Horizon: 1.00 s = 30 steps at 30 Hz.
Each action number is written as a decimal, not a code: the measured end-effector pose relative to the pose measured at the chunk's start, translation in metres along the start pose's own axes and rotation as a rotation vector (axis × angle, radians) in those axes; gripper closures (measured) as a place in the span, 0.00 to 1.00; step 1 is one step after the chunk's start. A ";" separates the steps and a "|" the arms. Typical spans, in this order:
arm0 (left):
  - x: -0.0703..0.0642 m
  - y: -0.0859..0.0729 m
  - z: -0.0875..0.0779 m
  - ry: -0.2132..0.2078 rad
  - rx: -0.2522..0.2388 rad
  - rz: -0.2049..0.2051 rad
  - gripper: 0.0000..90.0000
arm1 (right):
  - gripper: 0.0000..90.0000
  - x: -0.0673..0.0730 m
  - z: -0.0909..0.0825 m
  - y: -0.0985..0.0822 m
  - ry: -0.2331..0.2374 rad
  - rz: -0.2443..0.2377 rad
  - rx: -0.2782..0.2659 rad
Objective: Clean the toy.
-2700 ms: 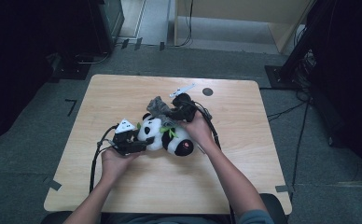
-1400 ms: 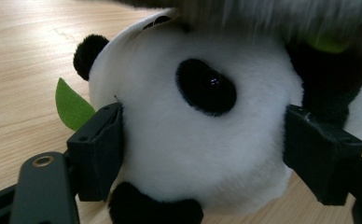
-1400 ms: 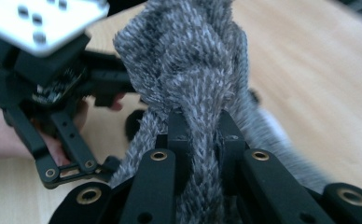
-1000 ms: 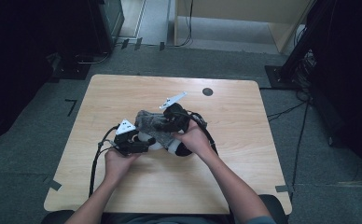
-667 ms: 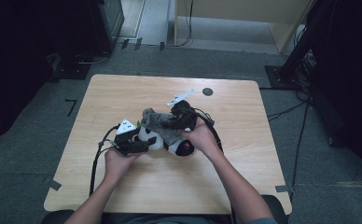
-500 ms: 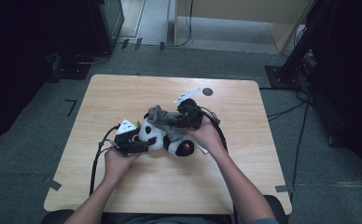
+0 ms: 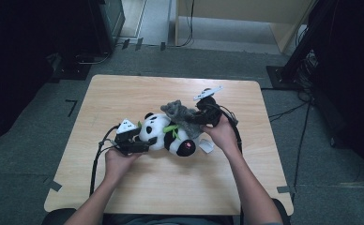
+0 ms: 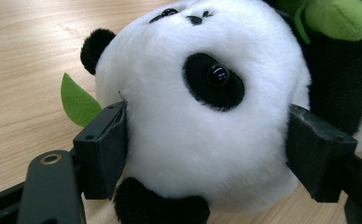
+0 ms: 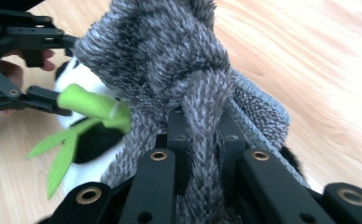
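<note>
Two grips are set and the job looks about midway: the left gripper has its fingers spread wide around the plush panda's white head and pressing into the fur on both sides, pinning the toy on its side at the middle of the desk, while the right gripper has its fingers closed tight on a fold of the grey knit garment. Judging by how things lie, the garment is bunched over the panda's body rather than fitted, so either pulling it clear or drawing it on properly is left to do; which of the two I cannot tell.

Nearest, the gripper fingers are hard, matte black blocks with brass-coloured rivets. The panda's head is round, dense and soft, with a glossy bead eye in a black patch, small black ears and a flat green felt leaf beside it. A padded green bamboo stalk lies across its chest. The garment is fuzzy, mottled grey with a ribbed edge, limp and rope-like where it is pinched. Beyond lies smooth, pale wood-grain desk, with a small white tag by the toy's foot
</note>
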State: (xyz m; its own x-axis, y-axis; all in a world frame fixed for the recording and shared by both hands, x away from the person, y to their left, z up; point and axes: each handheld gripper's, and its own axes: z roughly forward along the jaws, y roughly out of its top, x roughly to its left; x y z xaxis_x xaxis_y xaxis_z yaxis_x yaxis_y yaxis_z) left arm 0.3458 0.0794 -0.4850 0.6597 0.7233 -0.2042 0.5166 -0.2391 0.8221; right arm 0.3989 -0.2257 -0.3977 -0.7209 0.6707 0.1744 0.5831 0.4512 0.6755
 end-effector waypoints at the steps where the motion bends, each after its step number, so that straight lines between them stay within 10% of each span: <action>1: 0.000 0.000 0.000 -0.001 -0.001 -0.001 0.24 | 0.90 -0.001 -0.003 -0.001 -0.013 0.000 -0.004; 30: 0.001 0.000 0.000 -0.010 -0.005 0.000 0.25 | 0.91 -0.050 -0.042 -0.037 -0.147 0.139 -0.082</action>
State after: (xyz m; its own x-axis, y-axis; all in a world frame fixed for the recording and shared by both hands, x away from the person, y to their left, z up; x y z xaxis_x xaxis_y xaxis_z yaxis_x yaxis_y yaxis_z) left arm 0.3469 0.0800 -0.4853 0.6648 0.7170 -0.2096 0.5144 -0.2360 0.8245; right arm 0.3975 -0.3014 -0.4014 -0.5698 0.8046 0.1674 0.6364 0.3032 0.7092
